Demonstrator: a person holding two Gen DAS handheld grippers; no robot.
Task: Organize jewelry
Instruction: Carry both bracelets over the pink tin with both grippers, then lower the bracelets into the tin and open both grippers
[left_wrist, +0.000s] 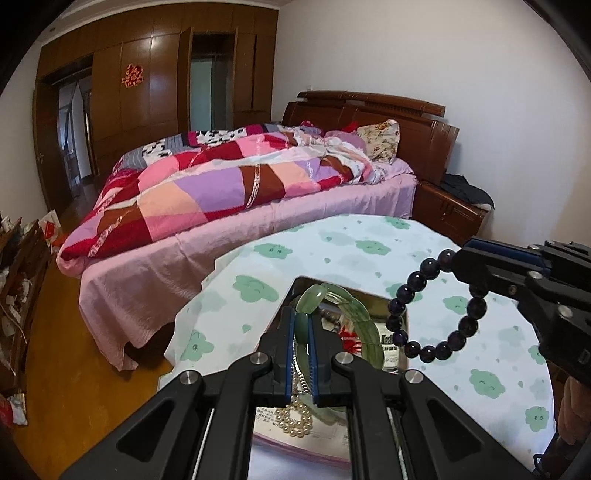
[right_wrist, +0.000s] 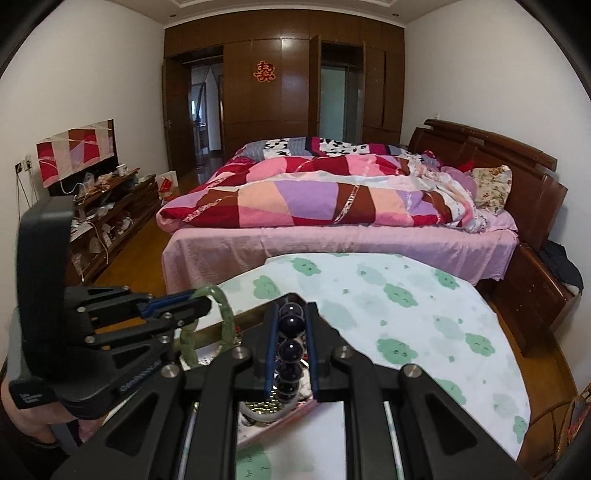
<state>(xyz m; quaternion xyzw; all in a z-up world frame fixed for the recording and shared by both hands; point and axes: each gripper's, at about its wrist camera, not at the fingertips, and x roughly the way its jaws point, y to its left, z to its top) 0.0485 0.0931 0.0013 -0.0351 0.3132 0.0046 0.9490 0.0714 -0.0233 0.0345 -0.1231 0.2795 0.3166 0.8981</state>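
Observation:
My left gripper (left_wrist: 302, 319) is shut on a pale green jade bracelet (left_wrist: 364, 314), held upright above an open metal box (left_wrist: 397, 363). My right gripper (right_wrist: 291, 310) is shut on a dark purple bead bracelet (right_wrist: 290, 350), whose beads run between the blue pads. From the left wrist view that bead bracelet (left_wrist: 424, 347) hangs as a ring from the right gripper (left_wrist: 458, 264) at the right. In the right wrist view the left gripper (right_wrist: 201, 301) shows at the left with the green bracelet (right_wrist: 227, 317). A pearl strand (left_wrist: 295, 419) lies in the box below.
The box sits on a round table with a white cloth printed with green clouds (left_wrist: 480, 380). Beyond it stands a bed (right_wrist: 332, 236) with a pink sheet and patchwork quilt, a wooden headboard and a nightstand (left_wrist: 454, 214). A cluttered low cabinet (right_wrist: 107, 214) lines the left wall.

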